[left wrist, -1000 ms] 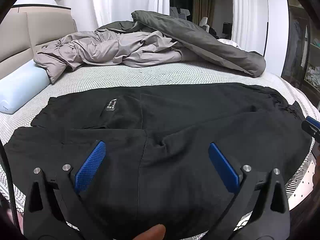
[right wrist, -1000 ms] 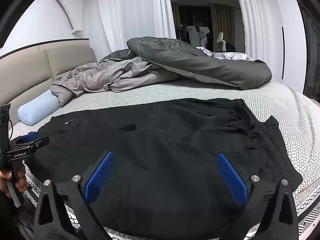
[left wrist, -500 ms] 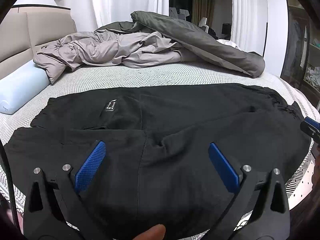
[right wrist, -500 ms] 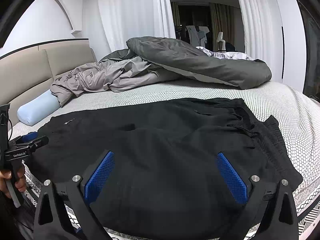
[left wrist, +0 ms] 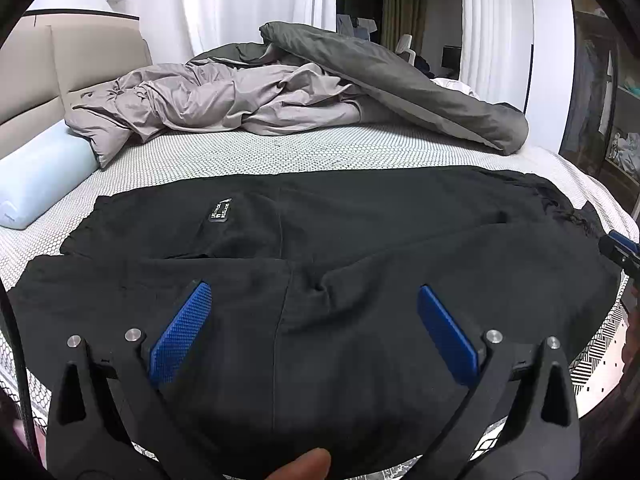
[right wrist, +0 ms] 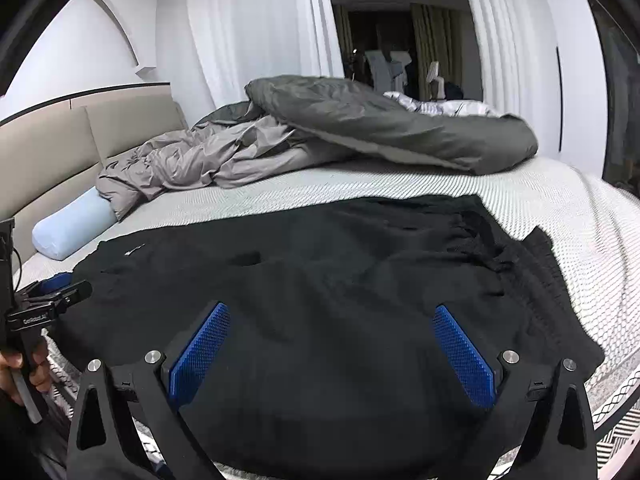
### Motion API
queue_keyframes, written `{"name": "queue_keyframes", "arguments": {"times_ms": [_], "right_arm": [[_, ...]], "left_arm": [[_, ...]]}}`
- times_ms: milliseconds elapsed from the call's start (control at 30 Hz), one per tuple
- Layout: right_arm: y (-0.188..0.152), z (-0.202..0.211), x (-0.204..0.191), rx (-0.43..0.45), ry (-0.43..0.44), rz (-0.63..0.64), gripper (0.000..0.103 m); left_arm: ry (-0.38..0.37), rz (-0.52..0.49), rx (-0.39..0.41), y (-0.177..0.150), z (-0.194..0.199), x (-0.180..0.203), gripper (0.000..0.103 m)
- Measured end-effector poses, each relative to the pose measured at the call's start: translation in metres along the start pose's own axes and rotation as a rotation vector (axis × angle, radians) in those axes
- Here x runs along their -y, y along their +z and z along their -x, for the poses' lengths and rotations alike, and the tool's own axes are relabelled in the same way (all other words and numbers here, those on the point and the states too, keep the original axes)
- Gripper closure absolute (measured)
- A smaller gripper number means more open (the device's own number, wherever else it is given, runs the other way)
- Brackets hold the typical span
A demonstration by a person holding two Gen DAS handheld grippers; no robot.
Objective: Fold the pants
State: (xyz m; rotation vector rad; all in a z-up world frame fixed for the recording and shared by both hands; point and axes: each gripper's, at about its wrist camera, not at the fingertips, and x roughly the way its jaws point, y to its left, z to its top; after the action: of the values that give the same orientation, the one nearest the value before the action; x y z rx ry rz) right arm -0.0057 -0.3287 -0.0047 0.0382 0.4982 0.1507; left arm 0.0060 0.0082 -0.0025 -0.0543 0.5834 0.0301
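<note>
Pants [left wrist: 360, 248] spread flat on bed [left wrist: 320, 156]; near hem hidden behind left gripper [left wrist: 312, 320].

The pants [left wrist: 360, 240] were matt black cloth, soft and creased. The bed cover [left wrist: 280, 152] looked woven, with a fine dotted texture. The far duvet [left wrist: 400, 80] had a faint satin sheen. The left gripper [left wrist: 312, 320] had knurled blue pads [left wrist: 180, 332] on matt black plastic fingers with shiny metal bolts.

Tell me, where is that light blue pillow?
The light blue pillow lies at the left of both views, against the beige headboard, beside the crumpled grey duvet.
</note>
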Motion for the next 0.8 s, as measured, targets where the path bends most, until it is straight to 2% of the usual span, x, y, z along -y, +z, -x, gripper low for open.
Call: {"name": "queue_keyframes", "arguments": {"times_ms": [167,333,467,533,667,800], "right_arm": [[0.002,0.001,0.002,0.007,-0.006,0.012,0.0],[0.005,0.004,0.01,0.021,-0.065,0.013,0.0],[0.01,0.004,0.023,0.026,-0.05,-0.051,0.0],[0.01,0.003,0.027,0.014,-0.025,-0.068,0.0],[0.011,0.0,0.029,-0.002,-0.018,-0.072,0.0],[0.012,-0.002,0.033,-0.004,-0.03,-0.089,0.0]], "left_arm": [[-0.01,0.043,-0.002,0.001,0.005,-0.011,0.001],[0.09,0.128,-0.016,-0.007,0.021,-0.048,0.001],[0.192,0.275,-0.065,-0.019,0.042,-0.105,0.001],[0.226,0.363,-0.064,-0.029,0.058,-0.137,0.001],[0.24,0.501,-0.051,-0.05,0.085,-0.196,0.001],[0.234,0.551,-0.078,-0.058,0.087,-0.225,0.004]]}}
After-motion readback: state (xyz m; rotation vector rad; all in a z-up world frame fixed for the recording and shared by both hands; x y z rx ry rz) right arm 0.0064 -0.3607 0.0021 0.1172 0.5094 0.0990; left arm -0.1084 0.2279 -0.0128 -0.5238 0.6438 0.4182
